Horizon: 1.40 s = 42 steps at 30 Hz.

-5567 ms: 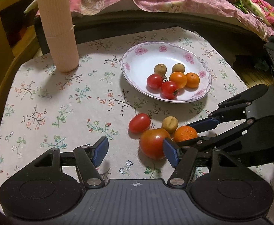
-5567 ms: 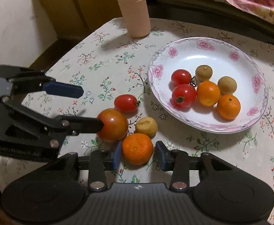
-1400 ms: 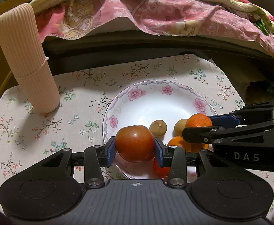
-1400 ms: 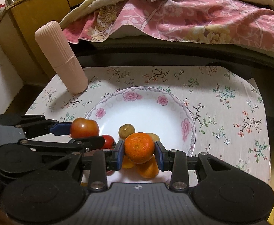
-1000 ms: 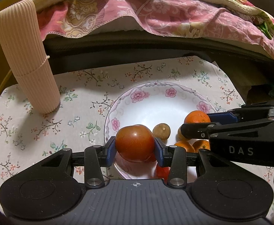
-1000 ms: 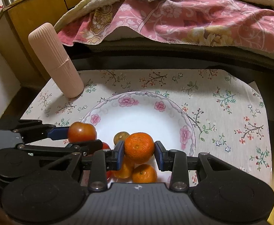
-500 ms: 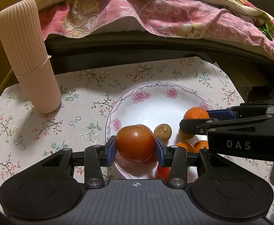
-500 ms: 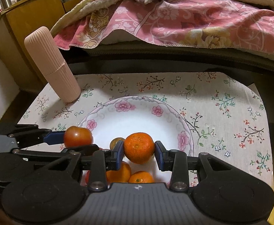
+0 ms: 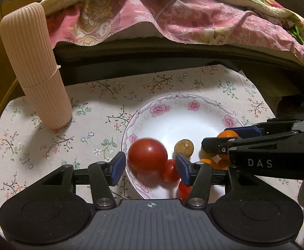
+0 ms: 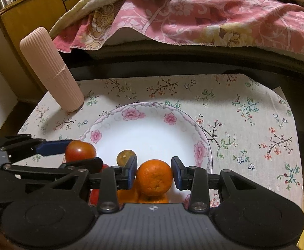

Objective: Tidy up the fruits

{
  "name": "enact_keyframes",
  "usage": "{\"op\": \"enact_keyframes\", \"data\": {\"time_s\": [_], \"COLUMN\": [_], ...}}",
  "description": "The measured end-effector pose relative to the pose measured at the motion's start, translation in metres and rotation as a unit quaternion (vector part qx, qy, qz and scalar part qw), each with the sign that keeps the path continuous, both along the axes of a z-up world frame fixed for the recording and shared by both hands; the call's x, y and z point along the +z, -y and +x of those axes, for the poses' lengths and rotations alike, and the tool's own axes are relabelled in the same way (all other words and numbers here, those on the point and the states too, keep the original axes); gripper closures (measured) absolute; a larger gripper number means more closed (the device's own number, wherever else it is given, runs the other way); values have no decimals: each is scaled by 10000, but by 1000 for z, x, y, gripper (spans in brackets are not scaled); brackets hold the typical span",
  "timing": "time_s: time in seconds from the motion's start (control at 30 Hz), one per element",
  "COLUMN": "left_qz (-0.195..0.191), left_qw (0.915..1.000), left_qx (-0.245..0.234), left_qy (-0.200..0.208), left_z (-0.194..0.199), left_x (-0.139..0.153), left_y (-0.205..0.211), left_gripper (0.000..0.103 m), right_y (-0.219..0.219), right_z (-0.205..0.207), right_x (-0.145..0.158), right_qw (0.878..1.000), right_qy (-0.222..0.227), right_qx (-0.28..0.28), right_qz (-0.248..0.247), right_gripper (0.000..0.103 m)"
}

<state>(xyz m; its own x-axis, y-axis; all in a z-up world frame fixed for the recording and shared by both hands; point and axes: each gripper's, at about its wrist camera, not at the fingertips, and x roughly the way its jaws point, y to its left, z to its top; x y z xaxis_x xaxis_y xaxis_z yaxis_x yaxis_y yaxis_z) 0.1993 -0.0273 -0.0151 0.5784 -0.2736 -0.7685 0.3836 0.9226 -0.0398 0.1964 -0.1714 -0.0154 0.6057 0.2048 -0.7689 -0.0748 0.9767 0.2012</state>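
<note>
Both grippers hang over the near edge of the flowered plate, pointing down at it.

Left gripper: jaws opening. The big tomato sits between the blue pads but there's a gap on each side, esp. the right one. It looks slightly smeared, and I can't tell whether it rests on the plate or is mid-drop. Its lower part blends into shadow.

Right gripper: jaws pinching the tangerine. The left pad is tight on it; on the right side there may be a sliver of gap, hard to judge. In the left wrist view this fruit is mostly hidden behind the right gripper's black linkage, w/ only an orange cap showing.

Other fruit in the plate is half buried under the tools. A brown longan is plain enough. Two small red tomatoes are partly cut off by the left gripper's body. A couple more orange pieces sit below the right gripper, only slivers visible, so the count is unclear.

The plate's near rim is covered by both gripper bodies. The plate stands on a floral cloth over the counter. A ribbed pink tube stands upright at the far left. A pink quilt hangs off the bed beyond.
</note>
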Motion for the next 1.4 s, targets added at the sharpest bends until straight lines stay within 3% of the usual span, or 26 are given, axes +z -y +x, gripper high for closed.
{"op": "enact_keyframes", "data": {"time_s": [1.4], "left_qz": [165], "left_qw": [9992], "left_qx": [-146], "left_qy": [345], "left_z": [-12], "left_x": [12], "left_y": [-2], "left_gripper": [33], "right_y": [-2], "right_z": [-8], "right_x": [13], "right_qw": [9997], "right_qy": [230], "right_qx": [-123], "right_qz": [-12], "right_gripper": [56]}}
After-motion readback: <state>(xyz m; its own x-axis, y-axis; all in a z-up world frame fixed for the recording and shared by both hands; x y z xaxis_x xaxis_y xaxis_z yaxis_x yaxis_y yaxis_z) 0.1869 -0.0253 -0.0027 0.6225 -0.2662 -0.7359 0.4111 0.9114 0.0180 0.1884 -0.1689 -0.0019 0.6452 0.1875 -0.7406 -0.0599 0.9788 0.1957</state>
